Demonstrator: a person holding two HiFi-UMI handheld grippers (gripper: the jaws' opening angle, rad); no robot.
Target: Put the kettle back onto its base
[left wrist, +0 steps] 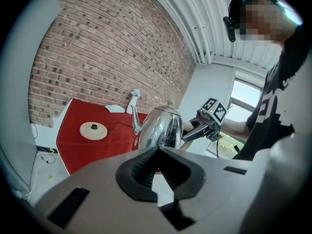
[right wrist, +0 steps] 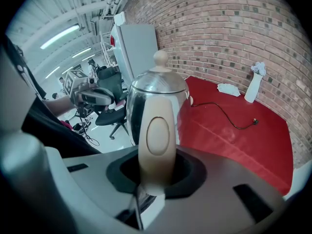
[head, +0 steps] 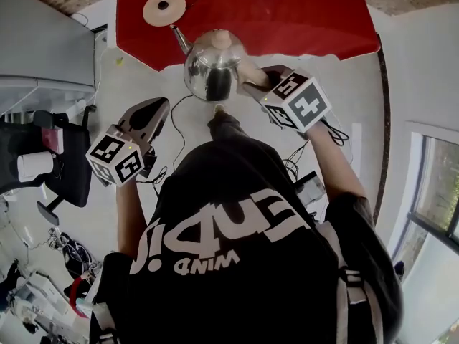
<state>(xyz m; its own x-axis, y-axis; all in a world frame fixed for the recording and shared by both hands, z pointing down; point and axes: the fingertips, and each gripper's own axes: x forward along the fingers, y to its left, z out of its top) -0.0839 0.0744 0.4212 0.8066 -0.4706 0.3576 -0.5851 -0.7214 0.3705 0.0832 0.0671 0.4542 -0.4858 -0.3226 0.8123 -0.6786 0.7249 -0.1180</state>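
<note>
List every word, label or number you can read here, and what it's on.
"MIND", probably: small white line on the person's black T-shirt, upside down in the head view.
Large white word next to it: creased, not surely readable.
Dark label on the kettle: too small to read.
The marker cubes: patterns only, no letters.

Steel kettle (head: 211, 70) upright, aloft at red table (head: 315, 13) edge; round beige base (head: 164, 8) on table, apart.
</note>
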